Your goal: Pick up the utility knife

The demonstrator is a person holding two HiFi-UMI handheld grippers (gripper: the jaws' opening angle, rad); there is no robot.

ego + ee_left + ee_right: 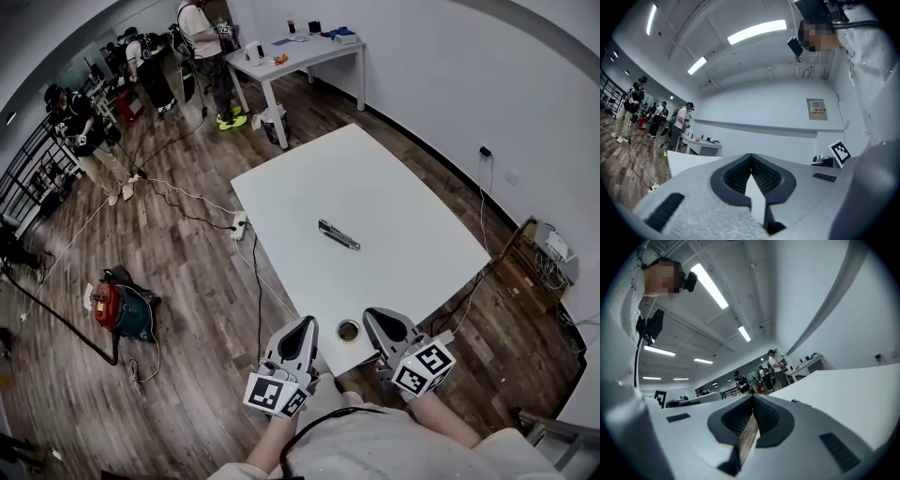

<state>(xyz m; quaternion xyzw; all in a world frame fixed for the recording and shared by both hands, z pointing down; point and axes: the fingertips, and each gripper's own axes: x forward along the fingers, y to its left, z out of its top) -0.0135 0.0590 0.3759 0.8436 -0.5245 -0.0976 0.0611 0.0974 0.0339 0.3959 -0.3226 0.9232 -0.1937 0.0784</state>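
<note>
the knife lies flat near the middle of the surface, well apart from my left gripper and right gripper at the near edge, both closed and empty. i fear that reaching without opening first could push the knife away.

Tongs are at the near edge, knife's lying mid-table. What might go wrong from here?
1. The left tongs and right tongs are both shut; unless one opens before arriving, it will likely shove the utility knife rather than grip it.
2. The small roll sits at the table edge between them; a forward reach may knock it off.
3. The utility knife lies flat on the smooth top and may skid.
</note>
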